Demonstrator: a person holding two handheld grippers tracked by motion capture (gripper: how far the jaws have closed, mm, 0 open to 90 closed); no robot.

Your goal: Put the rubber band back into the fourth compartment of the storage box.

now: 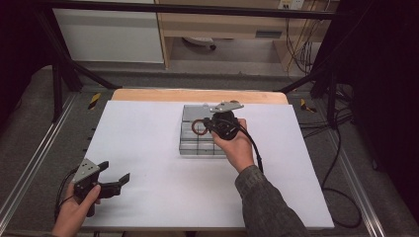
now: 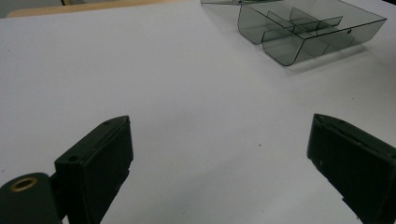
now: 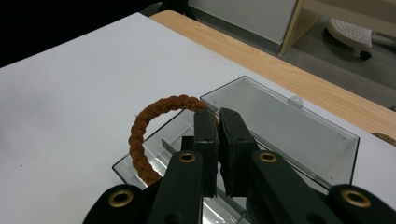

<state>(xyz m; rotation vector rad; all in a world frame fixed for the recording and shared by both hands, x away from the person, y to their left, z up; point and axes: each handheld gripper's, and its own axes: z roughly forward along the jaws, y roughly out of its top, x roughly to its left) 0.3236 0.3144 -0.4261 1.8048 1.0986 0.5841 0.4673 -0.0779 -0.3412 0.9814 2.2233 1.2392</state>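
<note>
My right gripper (image 3: 218,140) is clamped on a brown braided ring (image 3: 144,126), holding it above the clear divided box (image 2: 308,28) at the centre of the high view, probably to drop it into a compartment. My left gripper (image 1: 111,178), jaws wide and empty, waits low at lower left over the white tabletop (image 1: 148,148).

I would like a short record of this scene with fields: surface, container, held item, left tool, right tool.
surface: white table sheet
container: clear grey plastic compartment box, lid open
held item: brown braided ring-shaped band, over the box
left tool: open, holds nothing, near the sheet's front left corner
right tool: shut on the band
</note>
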